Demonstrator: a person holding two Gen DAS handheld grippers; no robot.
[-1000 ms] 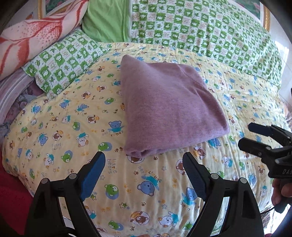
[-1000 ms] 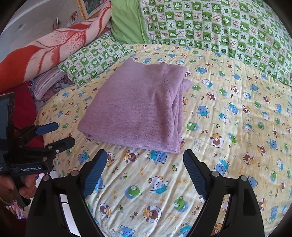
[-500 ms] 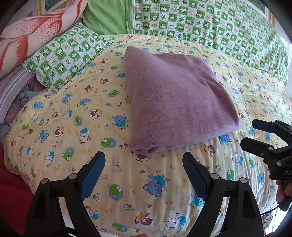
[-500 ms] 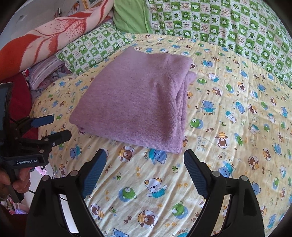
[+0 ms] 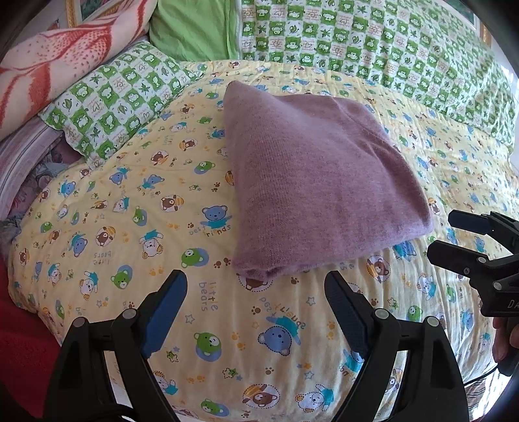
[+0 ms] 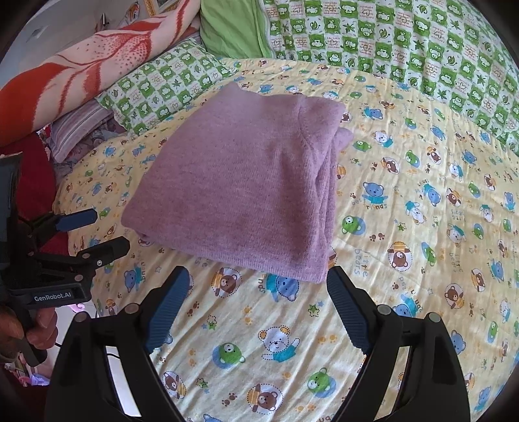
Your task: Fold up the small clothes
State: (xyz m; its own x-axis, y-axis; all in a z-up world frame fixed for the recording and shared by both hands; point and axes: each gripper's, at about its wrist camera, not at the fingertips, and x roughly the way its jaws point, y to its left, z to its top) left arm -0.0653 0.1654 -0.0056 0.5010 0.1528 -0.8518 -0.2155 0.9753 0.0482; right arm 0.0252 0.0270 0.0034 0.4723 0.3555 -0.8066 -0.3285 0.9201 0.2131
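Observation:
A purple knit garment (image 5: 311, 181) lies folded into a thick rectangle on the yellow bear-print bedspread (image 5: 129, 211); it also shows in the right wrist view (image 6: 246, 191). My left gripper (image 5: 256, 302) is open and empty, hovering just short of the garment's near corner. My right gripper (image 6: 258, 302) is open and empty, just short of the garment's near edge. Each gripper shows in the other's view: the right gripper at the right edge (image 5: 454, 237), the left gripper at the left edge (image 6: 97, 230).
A green checked pillow (image 5: 120, 97) and a red-and-white blanket (image 5: 55, 65) lie at the left. A green checked quilt (image 5: 373, 42) and a plain green cloth (image 5: 194, 29) run along the back. The bed edge drops off at the near left.
Both grippers have moved slightly closer to the folded garment, which looks larger in both views. Both stay open; the garment has not moved.

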